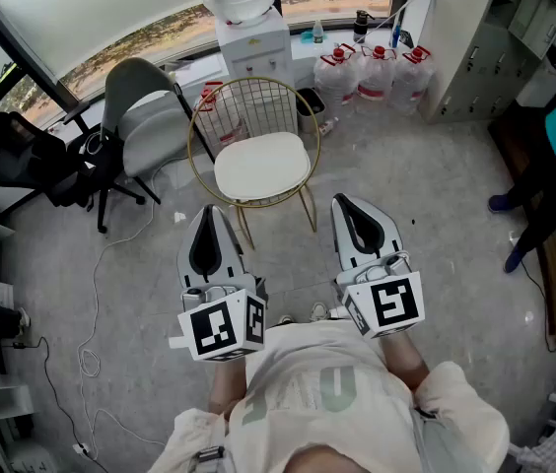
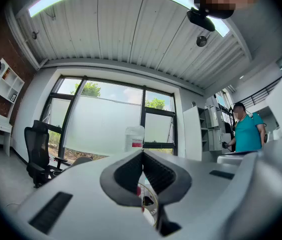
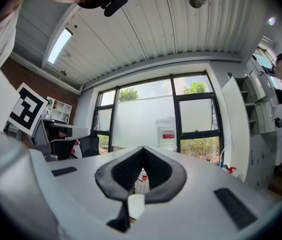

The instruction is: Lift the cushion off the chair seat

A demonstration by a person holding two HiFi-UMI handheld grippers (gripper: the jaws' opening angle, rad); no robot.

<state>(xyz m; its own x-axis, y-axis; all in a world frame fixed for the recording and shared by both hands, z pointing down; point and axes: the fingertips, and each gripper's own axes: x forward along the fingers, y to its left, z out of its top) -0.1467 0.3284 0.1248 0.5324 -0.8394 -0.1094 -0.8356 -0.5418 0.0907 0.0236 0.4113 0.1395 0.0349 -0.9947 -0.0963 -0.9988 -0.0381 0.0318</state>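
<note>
Open floor [image 1: 284,260] leads to the wire chair [image 1: 253,106]. A grey chair [image 1: 150,126] crowds its left, and water jugs [image 1: 377,72] stand behind.

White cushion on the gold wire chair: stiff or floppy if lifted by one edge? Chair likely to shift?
Probably soft: the cushion looks thin with rounded edges, so a one-edge lift would likely make it droop. A slim pad, so likely light. It seems to lie loose on the wire chair, whose thin legs might skid if it drags.
</note>
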